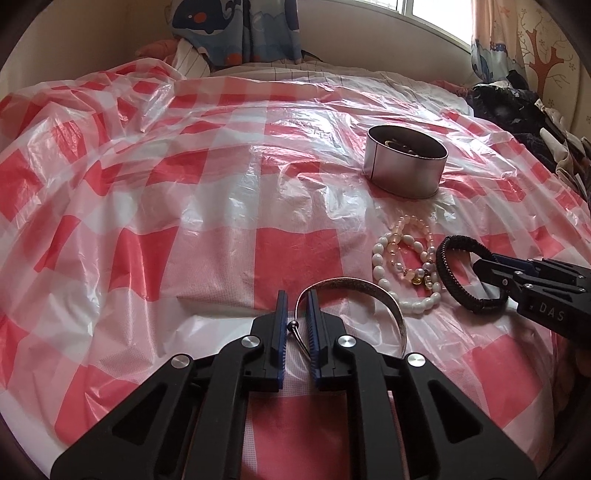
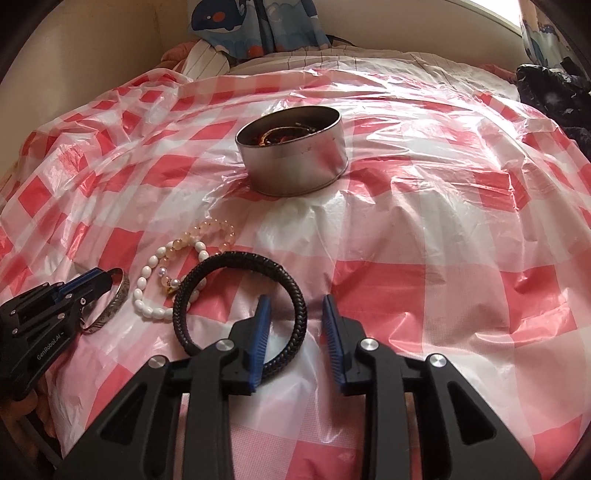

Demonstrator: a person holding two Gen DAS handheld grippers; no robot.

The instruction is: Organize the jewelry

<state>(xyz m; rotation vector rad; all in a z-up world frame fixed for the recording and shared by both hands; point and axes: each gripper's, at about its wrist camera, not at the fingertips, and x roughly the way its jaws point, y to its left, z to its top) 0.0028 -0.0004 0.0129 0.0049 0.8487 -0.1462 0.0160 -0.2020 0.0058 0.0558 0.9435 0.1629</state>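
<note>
A silver bangle (image 1: 369,291) lies on the checked plastic sheet, and my left gripper (image 1: 297,295) is shut on its near end, the thin band caught between the blue pads. From the right wrist view the same gripper (image 2: 103,277) sits on the bangle (image 2: 118,299). My right gripper (image 2: 295,299) stands open around one side of a black braided bracelet (image 2: 236,258), which lies flat with its pads not touching it. White beads (image 1: 380,258) and peach beads (image 1: 406,225) lie tangled between the two. Beyond stands a round metal tin (image 1: 406,170) (image 2: 295,162) with jewelry inside.
The red-and-white checked plastic sheet (image 1: 184,184) covers a soft, wrinkled bed. Dark clothing (image 1: 517,110) is heaped at the right edge. A whale-print cloth (image 1: 229,29) and a striped pillow sit at the far end under a window.
</note>
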